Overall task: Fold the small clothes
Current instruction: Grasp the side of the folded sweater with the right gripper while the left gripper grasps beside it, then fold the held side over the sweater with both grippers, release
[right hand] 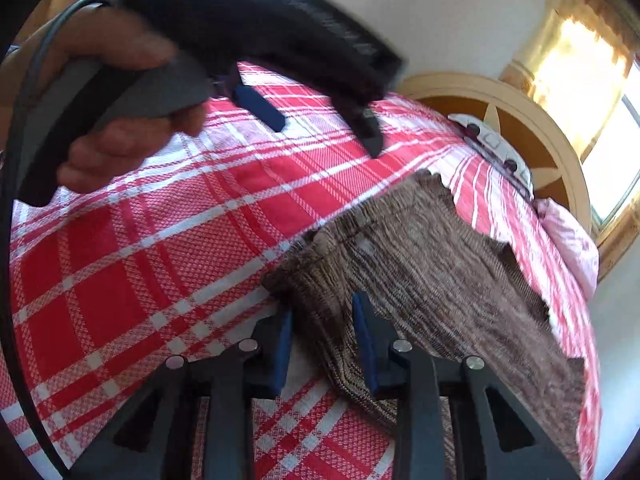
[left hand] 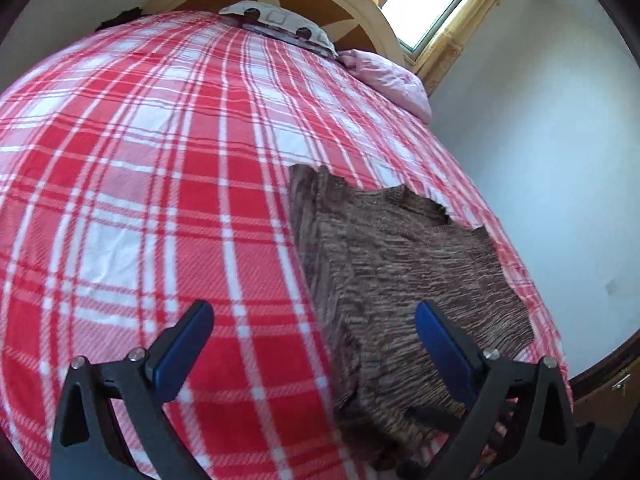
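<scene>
Brown knit (right hand: 420,264) lies on the bed (right hand: 120,280), partly doubled over, folding unfinished. Right gripper (right hand: 324,340) fingers narrowed around its near fold; grip unclear. Left gripper (left hand: 316,344) fingers wide apart, empty, above the knit's edge.

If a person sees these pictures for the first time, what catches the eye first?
First comes the red and white plaid blanket, which covers the whole bed. Next is the brown knitted garment, lying flat near the blanket's right edge. The right gripper has a fold of that garment between its blue pads, while the left gripper hangs open above the blanket.
</scene>
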Tool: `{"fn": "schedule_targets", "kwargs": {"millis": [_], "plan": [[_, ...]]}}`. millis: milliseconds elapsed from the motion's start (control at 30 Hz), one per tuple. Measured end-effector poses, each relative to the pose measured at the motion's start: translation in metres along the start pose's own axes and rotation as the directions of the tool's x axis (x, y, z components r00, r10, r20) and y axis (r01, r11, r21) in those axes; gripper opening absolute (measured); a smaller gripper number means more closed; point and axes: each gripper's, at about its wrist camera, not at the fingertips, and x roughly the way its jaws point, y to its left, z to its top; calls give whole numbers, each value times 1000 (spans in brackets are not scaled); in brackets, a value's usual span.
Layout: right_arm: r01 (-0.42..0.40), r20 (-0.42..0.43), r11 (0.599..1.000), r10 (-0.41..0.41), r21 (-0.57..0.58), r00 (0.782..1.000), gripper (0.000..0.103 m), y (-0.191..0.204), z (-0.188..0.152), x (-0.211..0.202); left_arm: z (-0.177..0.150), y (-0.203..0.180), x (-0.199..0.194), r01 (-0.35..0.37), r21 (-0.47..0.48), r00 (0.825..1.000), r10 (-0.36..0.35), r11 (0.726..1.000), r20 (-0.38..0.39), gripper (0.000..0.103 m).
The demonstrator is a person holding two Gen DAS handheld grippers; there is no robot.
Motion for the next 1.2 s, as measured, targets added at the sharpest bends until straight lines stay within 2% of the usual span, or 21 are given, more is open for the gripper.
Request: {"fn": "schedule_targets", "kwargs": {"millis": [100, 200, 267, 367, 500, 567, 600, 633, 833, 1000, 1200], "plan": [[4, 6, 1000, -4, 2, 1000, 30, 0, -1, 0, 15, -7, 19, 8, 5, 1000, -8, 1000, -6, 101], [10, 11, 1000, -10, 0, 1000, 30, 1, -2, 0, 28, -17, 37, -18, 54, 1000, 19, 998, -12, 99], [13, 13, 1000, -13, 1, 1000, 30, 2, -2, -1, 35, -19, 49, -35, 75, 999, 37, 997, -35, 90], [15, 12, 1000, -15, 5, 1000, 30, 2, -2, 0, 43, -16, 66, -56, 77, 997, 60, 995, -56, 84], [24, 13, 1000, -24, -1, 1000, 30, 4, -2, -1, 47, -9, 76, -36, 52, 998, 38, 998, -44, 68], [23, 15, 1000, -23, 1, 1000, 30, 5, -1, -2, 49, -9, 79, 1, 51, 998, 2, 999, -58, 33], [19, 15, 1000, -19, 4, 1000, 30, 4, -1, -2, 50, -10, 80, 5, 47, 998, -3, 999, -58, 25], [5, 15, 1000, -5, 6, 1000, 25, 4, 0, -2, 51, -8, 79, 21, 32, 998, -19, 999, -57, 14], [-41, 22, 999, 41, 34, 999, 10, -1, 0, -8, 54, -14, 70, 21, 26, 1000, -21, 999, -24, 12], [-110, 59, 980, 102, 164, 993, 8, -36, -3, -21, 58, -21, 59, 41, 19, 999, -41, 999, -5, 12], [-136, 125, 957, 106, 258, 986, 7, -75, -14, -51, 67, -42, 45, 72, 11, 997, -72, 997, 31, 11]]}}
